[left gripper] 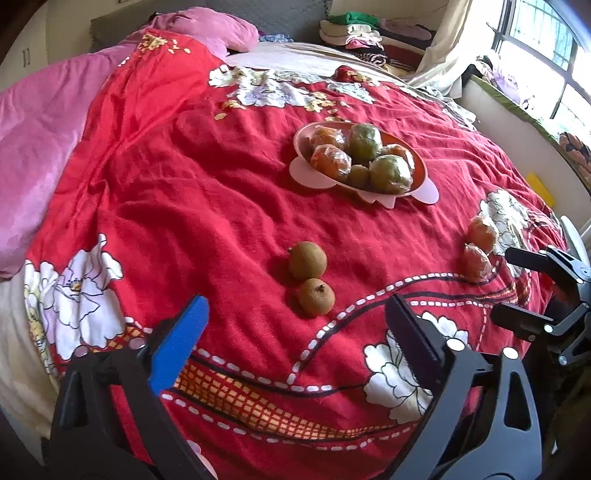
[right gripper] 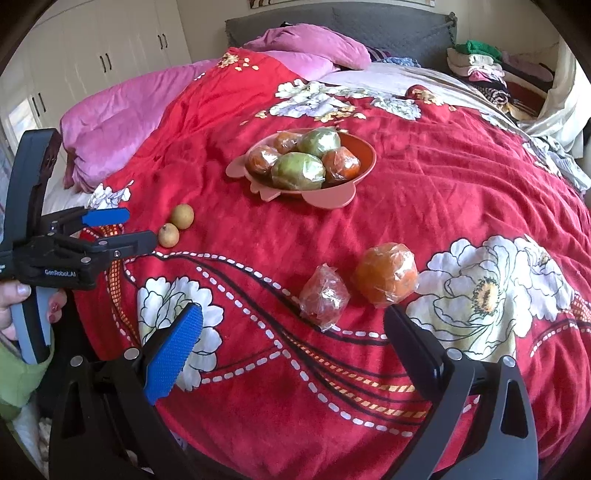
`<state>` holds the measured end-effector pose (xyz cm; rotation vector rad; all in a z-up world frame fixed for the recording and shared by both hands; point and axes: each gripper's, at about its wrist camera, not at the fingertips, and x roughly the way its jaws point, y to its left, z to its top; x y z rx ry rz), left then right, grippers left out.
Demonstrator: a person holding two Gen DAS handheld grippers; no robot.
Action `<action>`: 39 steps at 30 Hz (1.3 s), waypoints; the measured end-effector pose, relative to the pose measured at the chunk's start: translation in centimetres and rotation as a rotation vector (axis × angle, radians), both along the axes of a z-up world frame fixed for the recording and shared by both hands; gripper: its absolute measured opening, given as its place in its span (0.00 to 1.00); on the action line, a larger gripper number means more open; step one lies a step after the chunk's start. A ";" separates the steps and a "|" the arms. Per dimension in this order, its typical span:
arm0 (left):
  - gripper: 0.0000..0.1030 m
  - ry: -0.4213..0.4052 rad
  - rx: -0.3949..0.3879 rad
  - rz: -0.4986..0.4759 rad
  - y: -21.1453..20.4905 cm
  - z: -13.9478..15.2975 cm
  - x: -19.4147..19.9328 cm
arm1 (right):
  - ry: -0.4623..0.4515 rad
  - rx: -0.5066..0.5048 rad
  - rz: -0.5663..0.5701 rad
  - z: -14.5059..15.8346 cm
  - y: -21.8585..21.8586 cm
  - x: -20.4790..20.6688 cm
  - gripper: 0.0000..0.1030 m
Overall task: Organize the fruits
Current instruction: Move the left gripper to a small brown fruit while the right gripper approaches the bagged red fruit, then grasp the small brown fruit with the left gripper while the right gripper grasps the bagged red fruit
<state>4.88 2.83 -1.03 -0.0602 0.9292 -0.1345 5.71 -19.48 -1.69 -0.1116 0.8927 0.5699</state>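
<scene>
A pink fruit bowl [left gripper: 424, 192] [right gripper: 364, 158] sits mid-bed, holding wrapped orange and green fruits. Two brown kiwis [left gripper: 308, 260] [right gripper: 183, 216] lie side by side on the red quilt, just ahead of my left gripper [left gripper: 297, 314], which is open and empty. Two plastic-wrapped oranges [right gripper: 386, 275] [left gripper: 482, 230] lie on the quilt just ahead of my right gripper [right gripper: 291, 321], which is open and empty. The left gripper also shows at the left of the right wrist view [right gripper: 136, 227], and the right gripper at the right edge of the left wrist view [left gripper: 513, 284].
The bed carries a red flowered quilt [left gripper: 184, 184] and a pink blanket [right gripper: 122, 114] at the far left. A pile of folded clothes [left gripper: 354, 33] lies at the headboard. A window [left gripper: 554, 55] is to the right, wardrobes [right gripper: 92, 62] to the left.
</scene>
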 end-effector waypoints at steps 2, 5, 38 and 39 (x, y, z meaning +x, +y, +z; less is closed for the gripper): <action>0.76 0.002 -0.005 -0.010 -0.2 -0.1 0.1 | 0.001 -0.001 -0.006 -0.2 0.1 0.2 0.87; 0.68 0.006 -0.015 -0.023 -0.6 -0.3 0.3 | 0.020 0.002 -0.010 -0.7 0.1 0.6 0.68; 0.15 0.066 -0.060 -0.038 -0.6 -2.8 2.2 | 0.016 0.040 -0.064 -2.3 -0.6 2.6 0.28; 0.15 0.064 -0.062 -0.037 -0.6 -2.7 2.1 | 0.014 0.046 -0.063 -2.2 -0.6 2.5 0.28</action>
